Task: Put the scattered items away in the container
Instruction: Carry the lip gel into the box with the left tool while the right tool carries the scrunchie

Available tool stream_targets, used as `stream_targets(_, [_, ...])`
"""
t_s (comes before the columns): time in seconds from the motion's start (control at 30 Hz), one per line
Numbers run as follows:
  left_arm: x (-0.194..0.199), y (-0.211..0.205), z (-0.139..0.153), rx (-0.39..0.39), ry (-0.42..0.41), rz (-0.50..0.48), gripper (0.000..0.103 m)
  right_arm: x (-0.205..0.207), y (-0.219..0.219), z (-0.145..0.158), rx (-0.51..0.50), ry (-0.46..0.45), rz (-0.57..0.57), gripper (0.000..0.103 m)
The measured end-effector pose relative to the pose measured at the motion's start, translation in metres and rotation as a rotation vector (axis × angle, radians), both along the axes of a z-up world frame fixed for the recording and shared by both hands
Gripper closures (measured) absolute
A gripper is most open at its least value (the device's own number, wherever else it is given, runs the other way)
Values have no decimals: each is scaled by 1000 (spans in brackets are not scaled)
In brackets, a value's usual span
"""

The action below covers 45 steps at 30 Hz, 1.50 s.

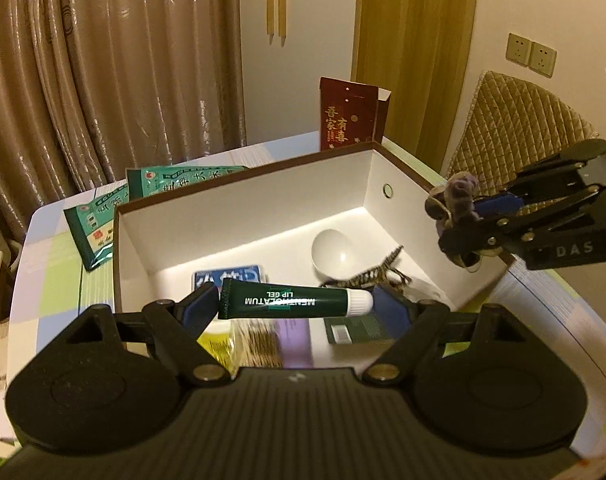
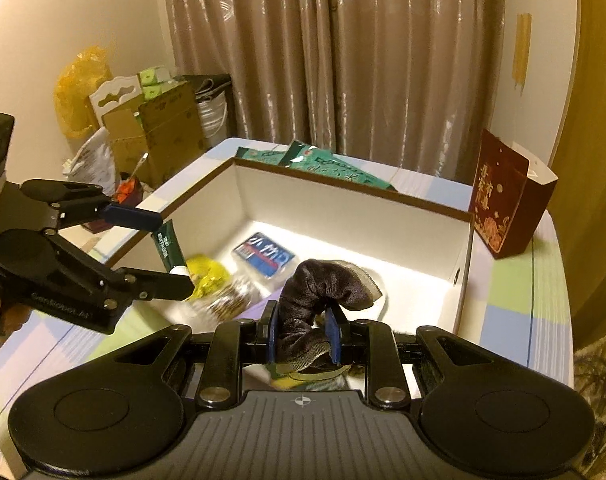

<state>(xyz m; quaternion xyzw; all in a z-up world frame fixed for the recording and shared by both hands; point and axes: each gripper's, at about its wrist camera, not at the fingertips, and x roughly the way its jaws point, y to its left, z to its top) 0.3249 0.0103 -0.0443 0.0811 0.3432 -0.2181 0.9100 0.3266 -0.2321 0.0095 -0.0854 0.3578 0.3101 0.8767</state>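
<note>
As both hand-held tools hang over the near rim of the open box [image 1: 239,200], each carries one item bound for it. Nearest the left camera, the left gripper [image 1: 295,306] clamps a dark green tube [image 1: 287,302] end to end, its jaws standing wide, the tube's long axis running left to right across the fingers with the white cap to the right. The tube reads "MENTHOLATUM LIP GEL", upside down from this view. It sits above the box's near wall, so the floor of the box lies just ahead and below; a short move forward and a release should, by this judgement, drop it inside.

To the right, the right gripper [image 2: 303,336] pinches a soft dark purple cloth item [image 2: 323,284], possibly a velvet scrunchie or pouch, with its jaws drawn narrow; the bundle droops over the box's near right part. Seen from the left, the gripper's frame shows the letters "DAS".

Inside the box lie a white bowl [image 1: 333,252], a striped toy animal [image 1: 367,276], a blue packet [image 2: 263,258] with white characters, a yellow-wrapped item [image 2: 209,274] and a blurred brown bundle. Beyond the far wall, green sachets [image 1: 103,224] with Chinese print rest on the checked table [image 1: 55,280], not yet tidied. Farther right stands a dark red gift box [image 1: 347,116] with gold Chinese characters.
</note>
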Motion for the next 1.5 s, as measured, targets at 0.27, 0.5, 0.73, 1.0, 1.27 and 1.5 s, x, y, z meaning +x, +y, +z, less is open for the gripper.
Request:
stream_targets(0.27, [52,-3,-6,4,38,10,22,48,8,-16,-26,27,-17,81])
stream_targets(0.5, [97,-21,-23,57,69,-12,22,93,15,-36,-81,52,-34,81])
stream_targets(0.73, [135,-35,-47,85,105,-15,22,125,17,-55,-132,79,-43,81])
stream_targets(1.0, [164,-49,-70,71,162,10,22,144,17,-67,-168,93,-32,81])
stream_targets(1.27, [181,-55,-87,93,198,50,22,151,17,-73,-185,97,-25,81])
stream_targets(1.5, [183,-54,-91,111,211,68,14,151,16,-73,-189,93,-23,81])
